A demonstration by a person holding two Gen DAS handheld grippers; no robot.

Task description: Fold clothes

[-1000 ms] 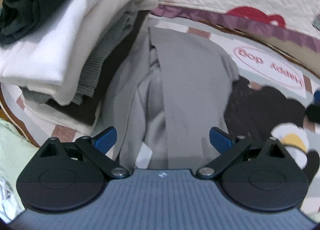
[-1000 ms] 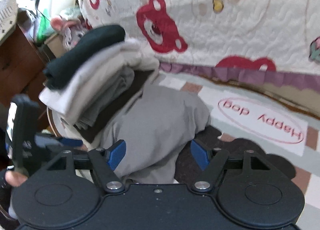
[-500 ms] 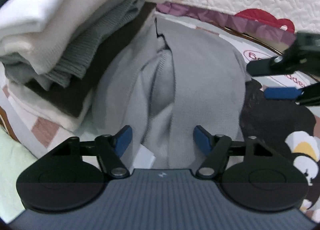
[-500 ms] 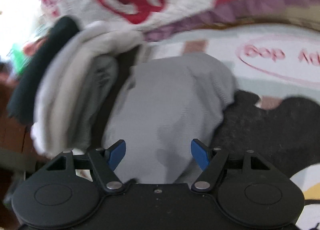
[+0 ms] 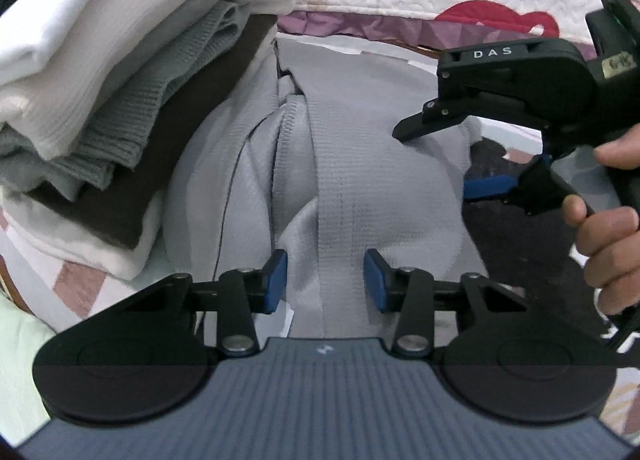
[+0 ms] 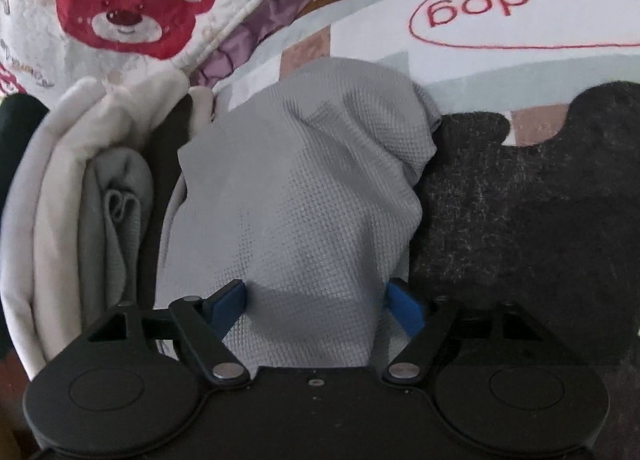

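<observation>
- Grey garment (image 5: 360, 163) lies bunched on a printed mat (image 6: 460, 59), its long axis running from near to far, with lengthwise folds and a ribbed band along the middle.
- Just left of it, touching its edge, stands a stack of folded clothes (image 5: 120, 91): white on top, then grey knit, dark brown and white below.
- Beyond the garment, a quilt (image 6: 132, 15) with red bears and a purple border rises at the far side.
- To the right, a black patch (image 6: 520, 219) of the mat's print borders the garment.
- Left gripper (image 5: 325, 284) sits over the near end of the garment; its jaws have just been closing, with the ribbed fold between them, though whether the pads press the cloth cannot be told.
- Right gripper (image 6: 316, 302), held in a hand (image 5: 608, 227), is at the garment's right edge; its jaws have just been opening and stand spread wide, straddling a hump of the cloth without pinching it.
</observation>
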